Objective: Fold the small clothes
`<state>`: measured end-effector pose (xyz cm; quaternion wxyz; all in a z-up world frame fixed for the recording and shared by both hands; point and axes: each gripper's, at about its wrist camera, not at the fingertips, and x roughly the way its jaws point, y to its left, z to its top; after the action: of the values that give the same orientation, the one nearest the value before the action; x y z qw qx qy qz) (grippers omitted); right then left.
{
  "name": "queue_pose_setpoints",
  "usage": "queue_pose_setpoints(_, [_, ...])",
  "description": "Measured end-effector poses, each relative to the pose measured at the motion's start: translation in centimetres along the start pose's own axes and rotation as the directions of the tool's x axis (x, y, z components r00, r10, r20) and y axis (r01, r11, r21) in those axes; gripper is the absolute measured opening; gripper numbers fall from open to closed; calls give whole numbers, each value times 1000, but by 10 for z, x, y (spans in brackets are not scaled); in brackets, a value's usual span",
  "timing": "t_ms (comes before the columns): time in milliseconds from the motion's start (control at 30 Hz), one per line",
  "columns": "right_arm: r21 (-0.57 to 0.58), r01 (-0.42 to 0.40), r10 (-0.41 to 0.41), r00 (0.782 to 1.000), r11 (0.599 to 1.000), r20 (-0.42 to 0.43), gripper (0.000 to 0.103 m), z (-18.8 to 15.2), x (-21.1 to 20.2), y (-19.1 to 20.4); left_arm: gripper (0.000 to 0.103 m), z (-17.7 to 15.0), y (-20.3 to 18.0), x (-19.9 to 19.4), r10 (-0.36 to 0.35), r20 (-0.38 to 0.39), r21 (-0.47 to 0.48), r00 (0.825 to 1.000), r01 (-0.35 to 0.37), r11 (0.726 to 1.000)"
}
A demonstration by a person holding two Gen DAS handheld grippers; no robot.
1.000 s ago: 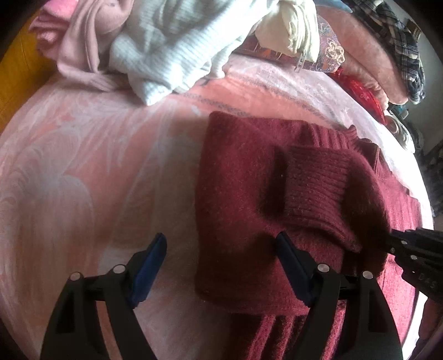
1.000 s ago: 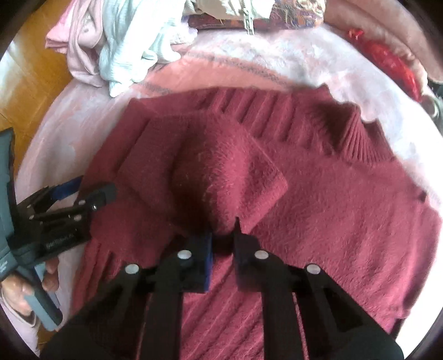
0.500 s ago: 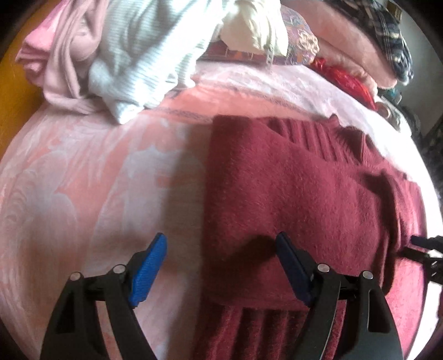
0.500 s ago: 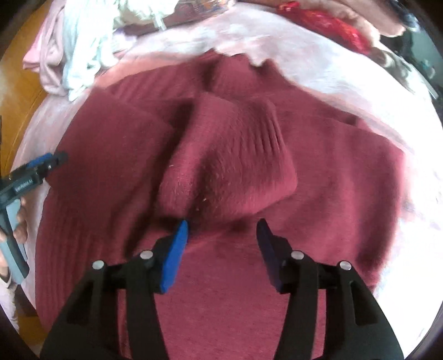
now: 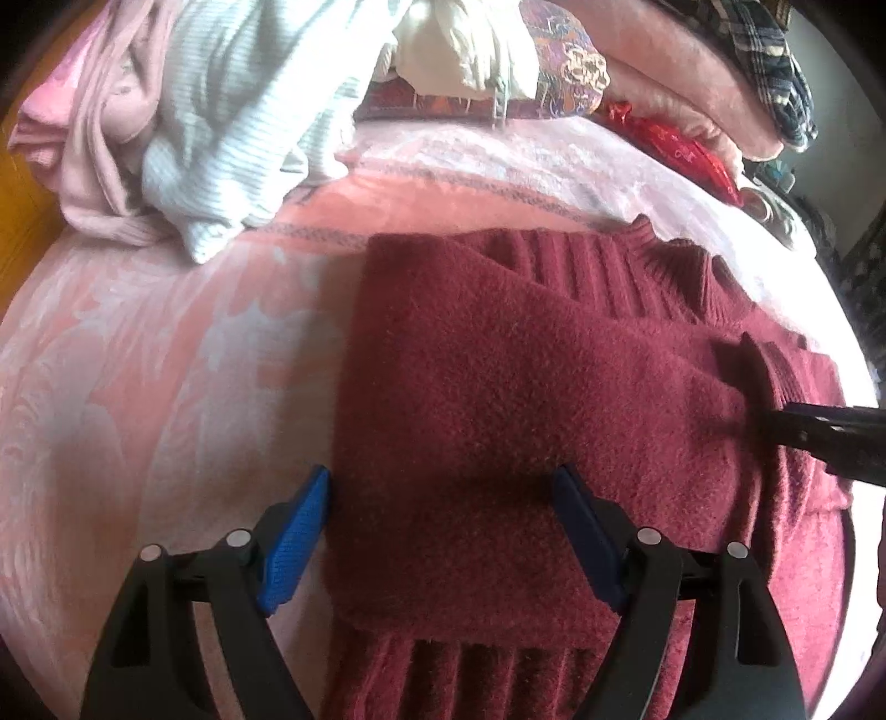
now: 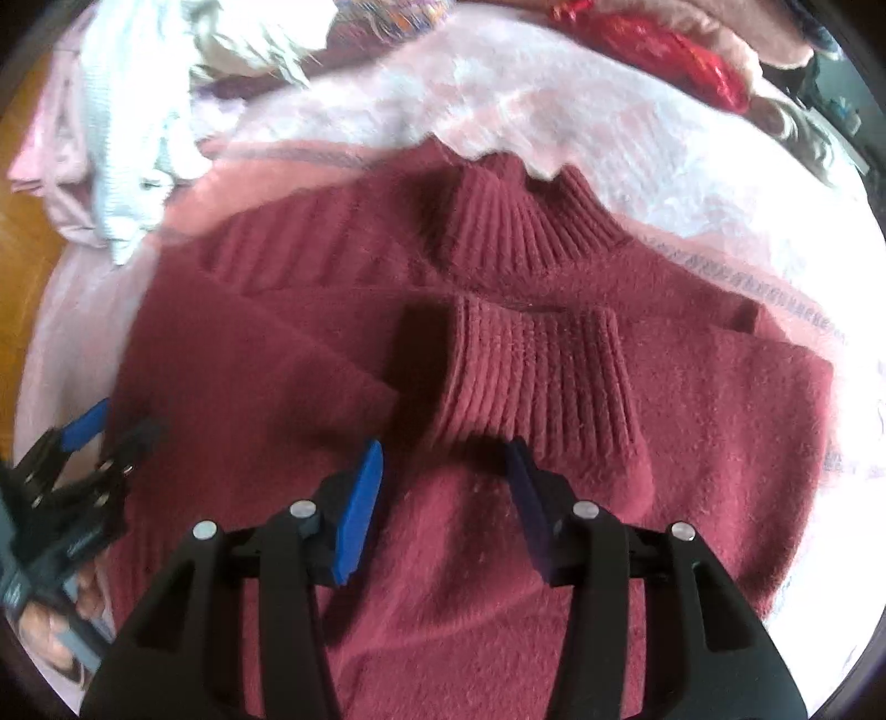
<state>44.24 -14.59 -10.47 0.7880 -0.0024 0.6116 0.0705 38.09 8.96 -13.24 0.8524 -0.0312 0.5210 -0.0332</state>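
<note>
A dark red knit sweater (image 5: 526,399) lies flat on a pink bedspread (image 5: 155,354), its left sleeve folded across the chest. The ribbed cuff (image 6: 542,376) of that sleeve lies in the middle, below the ribbed collar (image 6: 515,221). My left gripper (image 5: 437,531) is open and empty, low over the sweater's left folded edge. My right gripper (image 6: 443,498) is open and empty, just below the cuff. The right gripper's tip shows in the left wrist view (image 5: 830,432); the left gripper shows in the right wrist view (image 6: 83,443).
A pile of clothes lies at the far side: a pale blue knit (image 5: 238,111), a pink garment (image 5: 94,127), a cream piece (image 5: 459,50), a plaid shirt (image 5: 769,61) and a red item (image 5: 675,144). Wooden floor (image 6: 27,266) shows at the left.
My right gripper carried the sleeve cuff across the chest, opened and let it go, then drew back a little. My left gripper stayed open and moved nearer the sweater's left edge.
</note>
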Motion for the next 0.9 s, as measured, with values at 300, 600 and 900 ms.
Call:
queue_pose_setpoints(300, [55,-129,124,988,990,92,7,-46,-47,-54,83,-5,3,2,-9,-2,-6,1000,9,1000])
queue_pose_setpoints(600, [172,-223,217,975,959,56,46,-153,-56,-148,83,-13,0,0,11,-5,15,1000,-11,1000])
queue_pose_setpoints(900, [206,-260,241,964,943,115,54,-124,-42,-172,83,-12,-1,-3,60,23,5,998,-61,998])
